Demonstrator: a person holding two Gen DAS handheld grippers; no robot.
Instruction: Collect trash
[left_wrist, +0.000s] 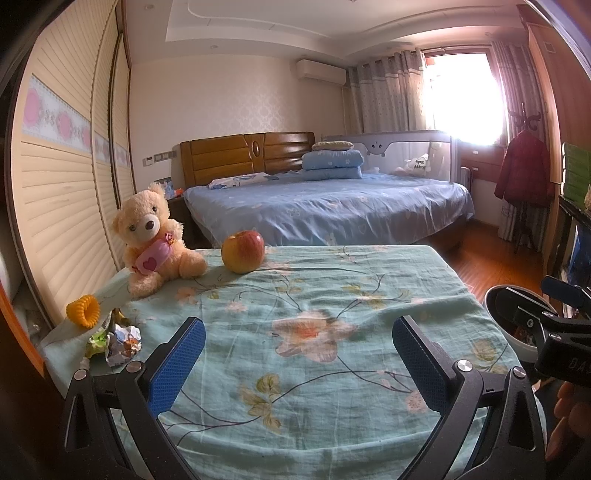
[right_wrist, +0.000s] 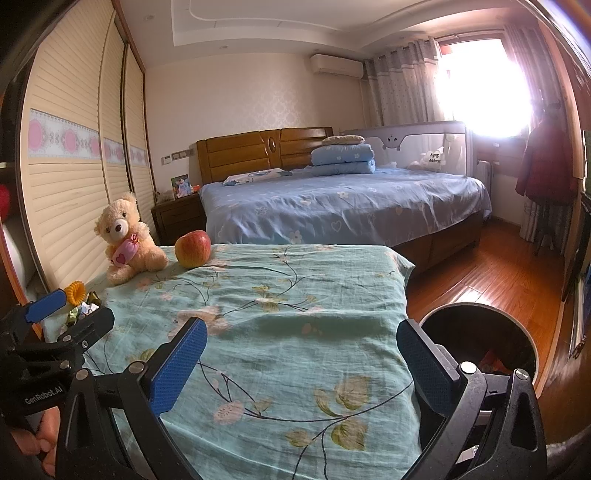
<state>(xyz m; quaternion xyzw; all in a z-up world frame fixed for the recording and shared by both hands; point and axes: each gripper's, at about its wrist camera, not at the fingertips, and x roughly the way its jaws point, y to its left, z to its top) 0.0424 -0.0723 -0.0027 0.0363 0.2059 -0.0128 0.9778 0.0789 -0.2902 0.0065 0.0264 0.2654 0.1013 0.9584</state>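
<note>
Crumpled wrappers (left_wrist: 116, 341) lie in a small pile at the left edge of the table under a floral cloth (left_wrist: 314, 295). My left gripper (left_wrist: 295, 332) is open and empty over the cloth, to the right of the pile. My right gripper (right_wrist: 301, 334) is open and empty above the cloth's right half. A round bin (right_wrist: 480, 332) with a white rim and dark inside stands on the floor to the right of the table; it also shows in the left wrist view (left_wrist: 513, 321). In the right wrist view the left gripper's body hides most of the wrappers (right_wrist: 85, 308).
A teddy bear (left_wrist: 155, 240), an apple (left_wrist: 243, 251) and a yellow coil hair tie (left_wrist: 84, 309) sit on the table's far and left part. Wardrobe doors (left_wrist: 66, 184) run along the left. A bed (left_wrist: 332, 206) stands behind, wooden floor (right_wrist: 480, 273) to the right.
</note>
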